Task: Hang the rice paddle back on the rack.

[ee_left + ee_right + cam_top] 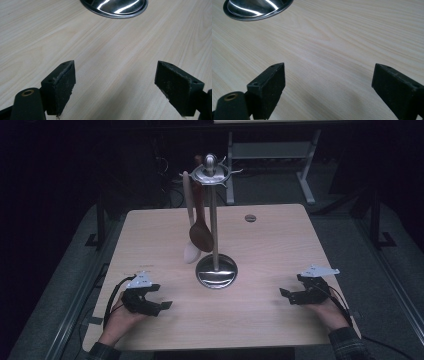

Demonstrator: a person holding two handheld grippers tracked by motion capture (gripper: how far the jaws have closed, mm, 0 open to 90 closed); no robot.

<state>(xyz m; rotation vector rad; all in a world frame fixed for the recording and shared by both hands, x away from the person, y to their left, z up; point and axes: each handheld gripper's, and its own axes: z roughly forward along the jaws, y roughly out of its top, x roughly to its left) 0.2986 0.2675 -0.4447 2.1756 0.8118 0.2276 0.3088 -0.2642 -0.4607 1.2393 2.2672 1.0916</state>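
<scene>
Both hands rest at the near edge of the wooden surface (260,320) in the high view, the left tool (161,306) and right tool (287,295) each spread and holding nothing. Between them and farther back stands a metal stand (215,270) with a brown spoon (201,237) and a pale spoon (191,251) hanging from its top. Left gripper view: jaws wide apart over bare wood, stand base (117,8) ahead. Right gripper view: jaws likewise apart, stand base (254,11) ahead at upper left.

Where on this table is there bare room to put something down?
Bare wood lies between the left gripper and right gripper, before the stand's round base. The table right of the stand is bare too. Hanging spoons crowd its left.
</scene>
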